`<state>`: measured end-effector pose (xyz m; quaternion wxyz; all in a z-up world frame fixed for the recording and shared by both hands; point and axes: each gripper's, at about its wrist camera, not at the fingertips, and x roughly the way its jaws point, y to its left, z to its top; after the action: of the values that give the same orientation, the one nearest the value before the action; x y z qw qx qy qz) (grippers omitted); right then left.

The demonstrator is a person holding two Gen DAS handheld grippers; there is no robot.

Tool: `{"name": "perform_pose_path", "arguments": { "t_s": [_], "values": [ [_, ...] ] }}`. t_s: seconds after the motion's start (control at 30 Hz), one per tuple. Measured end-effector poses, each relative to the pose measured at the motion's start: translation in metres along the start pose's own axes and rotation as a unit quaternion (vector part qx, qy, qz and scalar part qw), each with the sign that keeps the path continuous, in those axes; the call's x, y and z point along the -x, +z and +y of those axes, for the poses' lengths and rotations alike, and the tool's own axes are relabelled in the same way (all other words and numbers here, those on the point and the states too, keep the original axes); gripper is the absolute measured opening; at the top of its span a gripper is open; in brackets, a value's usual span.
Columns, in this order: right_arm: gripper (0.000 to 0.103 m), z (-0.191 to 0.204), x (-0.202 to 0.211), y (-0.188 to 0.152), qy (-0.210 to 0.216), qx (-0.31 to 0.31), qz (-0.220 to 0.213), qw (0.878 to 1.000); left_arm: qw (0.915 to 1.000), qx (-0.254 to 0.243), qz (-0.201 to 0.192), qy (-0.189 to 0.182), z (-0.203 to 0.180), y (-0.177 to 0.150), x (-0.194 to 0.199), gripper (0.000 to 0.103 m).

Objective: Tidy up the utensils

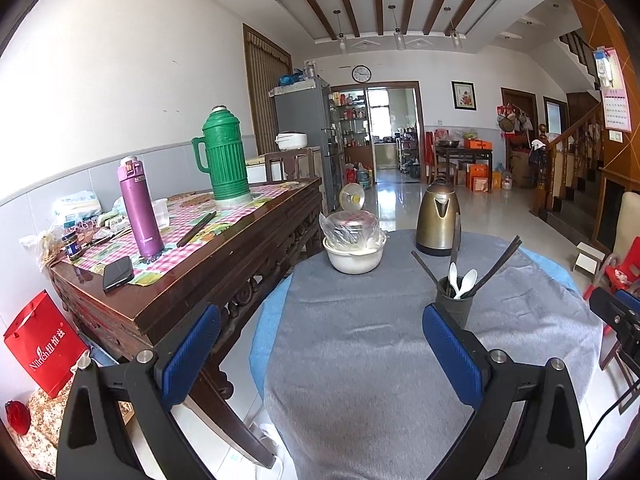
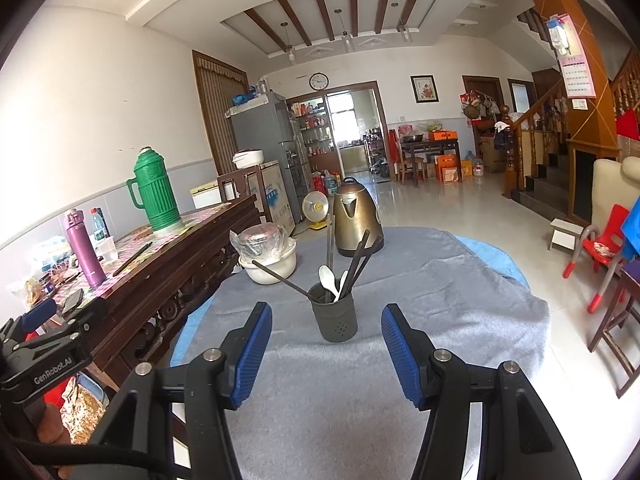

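Note:
A dark grey utensil holder (image 2: 334, 318) stands on the grey cloth of the round table (image 2: 440, 280). In it are two white spoons (image 2: 328, 279) and several dark chopsticks (image 2: 360, 258) that fan outward. My right gripper (image 2: 326, 354) is open, just short of the holder, nothing between its blue pads. In the left wrist view the holder (image 1: 454, 304) sits just beyond the right blue pad (image 1: 452, 354), with its spoons (image 1: 460, 280). My left gripper (image 1: 320, 354) is open over bare cloth, nothing in it. The right gripper's tip (image 1: 616, 312) shows at that view's right edge.
A brass kettle (image 2: 354, 220) and a white bowl with a plastic-wrapped lid (image 2: 268, 258) stand at the table's far side. A wooden sideboard (image 1: 192, 276) on the left carries a green thermos (image 1: 224, 160), a purple flask (image 1: 140, 208), a phone and a pair of chopsticks (image 1: 197, 229).

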<state>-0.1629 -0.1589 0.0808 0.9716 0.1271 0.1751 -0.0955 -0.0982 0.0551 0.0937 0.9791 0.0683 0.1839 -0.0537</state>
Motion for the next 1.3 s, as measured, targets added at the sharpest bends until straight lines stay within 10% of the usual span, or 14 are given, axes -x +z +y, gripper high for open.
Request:
{"name": "perform_pose_path", "arguments": {
  "t_s": [1.3],
  "values": [
    [0.061, -0.0002, -0.0056, 0.0006, -0.001, -0.002, 0.001, 1.0, 0.9999, -0.009, 0.003, -0.007, -0.005, -0.0081, 0.0022, 0.101]
  ]
}}
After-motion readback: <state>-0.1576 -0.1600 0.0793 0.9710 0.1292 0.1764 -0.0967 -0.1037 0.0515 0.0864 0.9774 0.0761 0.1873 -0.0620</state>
